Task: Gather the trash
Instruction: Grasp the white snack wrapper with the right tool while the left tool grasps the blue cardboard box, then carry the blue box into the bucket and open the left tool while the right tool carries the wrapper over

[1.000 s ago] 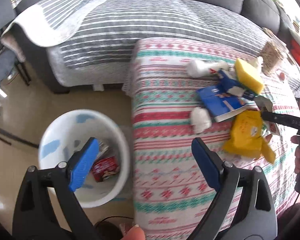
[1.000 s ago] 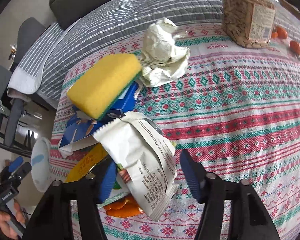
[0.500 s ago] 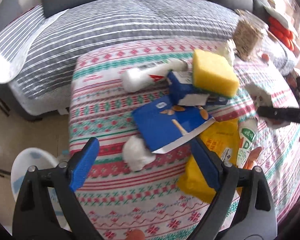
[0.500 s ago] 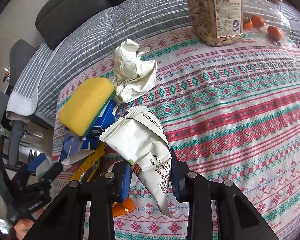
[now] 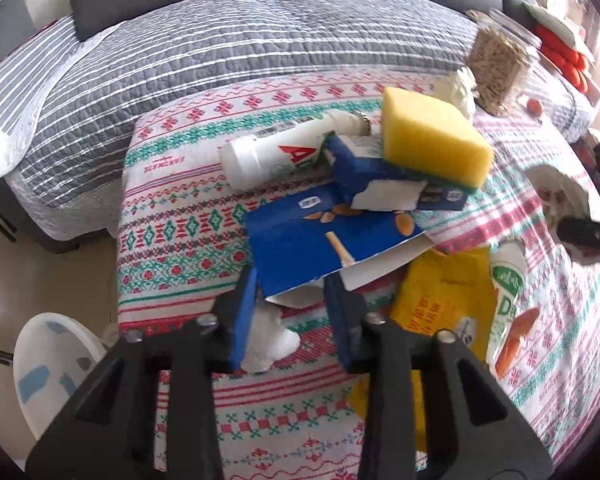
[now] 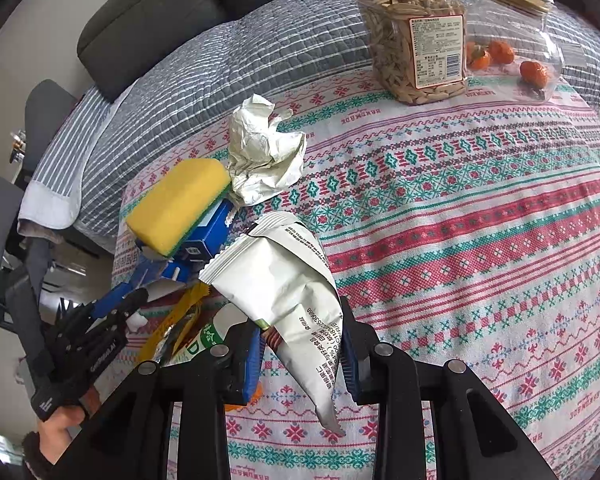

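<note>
My left gripper (image 5: pixel 290 314) has closed on a crumpled white tissue (image 5: pixel 270 338) at the near edge of a flattened blue carton (image 5: pixel 324 240) on the patterned tablecloth (image 5: pixel 172 240). My right gripper (image 6: pixel 300 354) is shut on a white snack wrapper (image 6: pixel 284 280) and holds it above the cloth. The pile also holds a yellow sponge (image 5: pixel 432 140), a small blue box (image 5: pixel 364 164), a white bottle (image 5: pixel 284 152), a yellow bag (image 5: pixel 444 304) and a crumpled white paper (image 6: pixel 264 152).
A white trash bin (image 5: pixel 48 364) stands on the floor at the left of the table. A jar of seeds (image 6: pixel 414 36) and a clear tub with oranges (image 6: pixel 516 64) stand at the back. A grey striped sofa (image 5: pixel 220 40) lies behind.
My left gripper swung from over the bin to the table and closed around the tissue. My right gripper closed on the white wrapper and lifted it.
</note>
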